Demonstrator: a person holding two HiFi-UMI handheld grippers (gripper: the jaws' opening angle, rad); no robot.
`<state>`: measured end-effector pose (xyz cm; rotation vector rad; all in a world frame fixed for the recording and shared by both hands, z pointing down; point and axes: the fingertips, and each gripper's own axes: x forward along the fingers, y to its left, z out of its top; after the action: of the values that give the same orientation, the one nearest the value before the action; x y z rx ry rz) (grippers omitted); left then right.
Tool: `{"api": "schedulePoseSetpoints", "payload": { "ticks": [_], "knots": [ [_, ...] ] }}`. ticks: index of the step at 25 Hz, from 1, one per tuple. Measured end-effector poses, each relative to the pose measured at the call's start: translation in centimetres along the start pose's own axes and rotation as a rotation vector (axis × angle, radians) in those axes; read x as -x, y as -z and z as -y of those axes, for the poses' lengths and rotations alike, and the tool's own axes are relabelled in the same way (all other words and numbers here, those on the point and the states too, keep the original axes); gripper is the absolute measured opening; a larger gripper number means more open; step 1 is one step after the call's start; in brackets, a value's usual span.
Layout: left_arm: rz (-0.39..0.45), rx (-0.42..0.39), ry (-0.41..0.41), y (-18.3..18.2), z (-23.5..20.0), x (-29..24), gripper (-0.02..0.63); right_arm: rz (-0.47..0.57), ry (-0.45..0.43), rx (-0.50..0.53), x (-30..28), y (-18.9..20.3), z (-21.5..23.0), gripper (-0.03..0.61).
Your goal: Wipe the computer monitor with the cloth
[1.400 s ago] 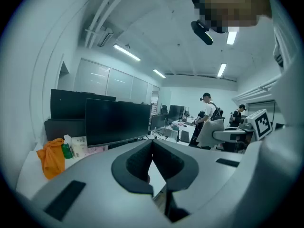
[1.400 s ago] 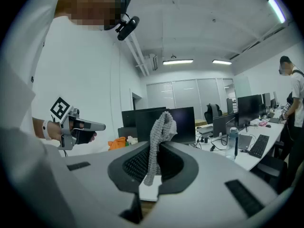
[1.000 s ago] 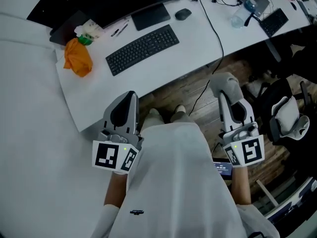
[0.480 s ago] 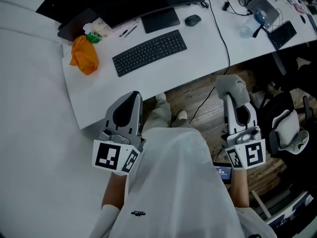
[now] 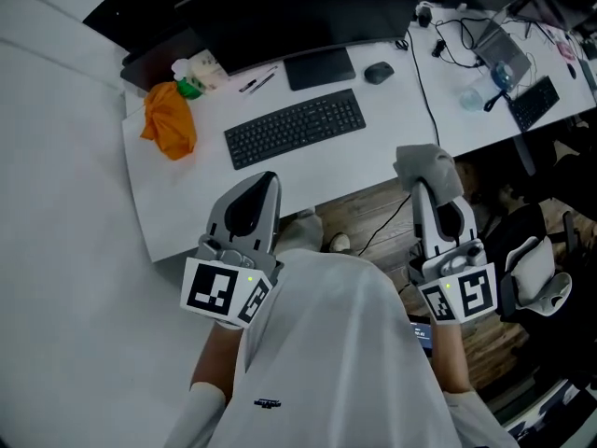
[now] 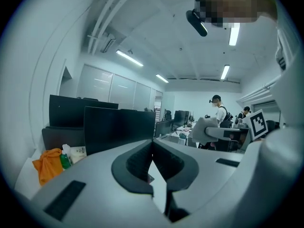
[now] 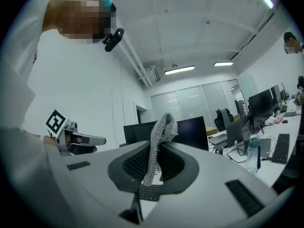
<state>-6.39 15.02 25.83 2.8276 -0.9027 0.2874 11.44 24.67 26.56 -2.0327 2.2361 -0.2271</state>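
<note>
Right tongs (image 5: 425, 183) clamped on grey cloth (image 5: 427, 163), right of centre, just off the bench (image 5: 396, 101) edge (wood floor below). Left tongs (image 5: 262, 183) closed together, nothing between. Monitor (image 5: 308, 12) top centre, well apart from cloth.

Cloth (image 7: 159, 136) clamped in right gripper (image 7: 153, 148): grey, coarse knitted weave, matt. Gripper shells are moulded in smooth matt grey plastic, with dark ribbed pads; the same is seen on left gripper (image 6: 152, 145). Ahead of both: monitor (image 5: 308, 12) dark, matt; desk (image 5: 280, 171) white, smooth; keyboard (image 5: 296, 127) matt black plastic. Under right gripper: floor (image 5: 373, 215) of wood planks.
</note>
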Motion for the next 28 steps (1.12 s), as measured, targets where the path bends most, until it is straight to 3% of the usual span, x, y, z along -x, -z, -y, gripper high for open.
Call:
{"api": "schedulePoseSetpoints", "payload": {
  "ticks": [13,28],
  "knots": [
    [0.025,0.023,0.038,-4.2,-10.2,-5.5,0.018,-0.003,-0.045,0.060,-13.5,-2.6,-2.7,0.015],
    [0.041,0.022,0.016,-8.5,-20.9,-8.1,0.018,0.039,-0.190,0.135,-28.5,-7.3,-9.8,0.015]
  ]
}}
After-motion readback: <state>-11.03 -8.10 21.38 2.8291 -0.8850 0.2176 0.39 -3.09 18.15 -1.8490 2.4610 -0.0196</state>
